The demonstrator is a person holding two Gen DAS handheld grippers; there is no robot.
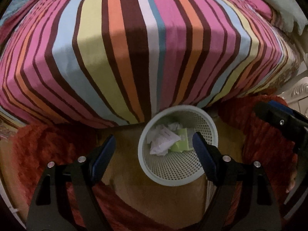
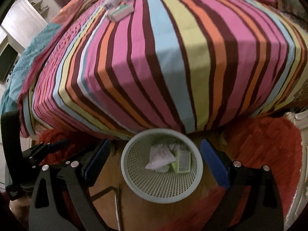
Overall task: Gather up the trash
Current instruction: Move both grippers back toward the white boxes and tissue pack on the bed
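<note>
A pale mesh waste basket (image 1: 179, 175) stands on the floor at the foot of a striped bed; it also shows in the right wrist view (image 2: 161, 186). Inside lie crumpled white paper (image 1: 163, 140) (image 2: 160, 157) and a light green box (image 1: 182, 141) (image 2: 182, 161). My left gripper (image 1: 154, 150) is open and empty above the basket. My right gripper (image 2: 156, 157) is open and empty above it too, and shows at the right edge of the left wrist view (image 1: 281, 119). Several small boxes (image 2: 121, 11) lie on the far part of the bed.
The bed with a striped cover (image 1: 134, 48) (image 2: 163, 57) fills the upper view. A red shaggy rug (image 1: 259, 140) (image 2: 265, 146) lies around the basket. A white carved furniture edge (image 1: 300, 90) stands at the right. A teal blanket (image 2: 25, 61) hangs at the bed's left.
</note>
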